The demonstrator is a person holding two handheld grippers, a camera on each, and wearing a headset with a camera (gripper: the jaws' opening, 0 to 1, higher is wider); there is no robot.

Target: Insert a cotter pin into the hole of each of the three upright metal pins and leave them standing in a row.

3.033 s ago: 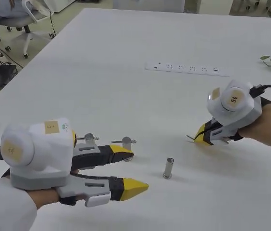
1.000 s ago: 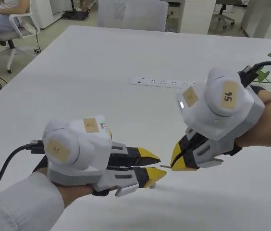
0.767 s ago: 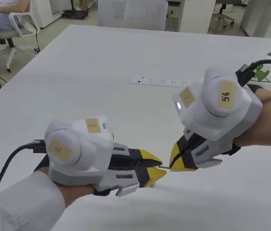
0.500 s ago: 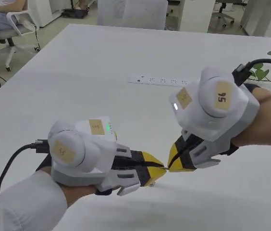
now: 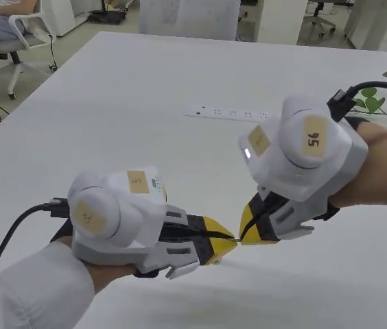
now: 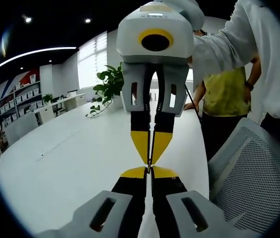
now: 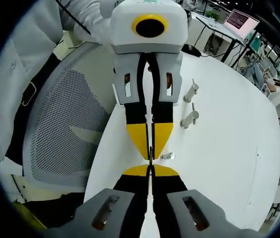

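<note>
1. Pinching one end of the thin cotter pin (image 5: 236, 239), the right gripper (image 5: 243, 236) has its jaws pressed together. The left gripper (image 5: 229, 241) has its jaws pressed together on the other end. The two sets of yellow tips meet nose to nose, almost touching.
2. In the head view, the white table (image 5: 145, 89) is wide and bare at 12 o'clock and at 9 o'clock from the tips. In the right gripper view, the near table edge runs close by at 9 o'clock, with a mesh chair (image 7: 60, 134) just past it.
3. In the right gripper view, the bare metal pin (image 7: 167, 156) sits on the table at 3 o'clock from the left gripper's tips, just beside them. The cotter pin is not in it.
4. Two more metal pins (image 7: 190, 92) sit at 1 o'clock, well apart from the tips. Each has a thin pin through its top.
5. In the head view, a power strip (image 5: 231, 113) lies flat at 12 o'clock, far off. A plant (image 5: 385, 86) is at 2 o'clock, behind the right gripper. A black cable (image 5: 15, 229) trails from the left gripper at 9 o'clock.
</note>
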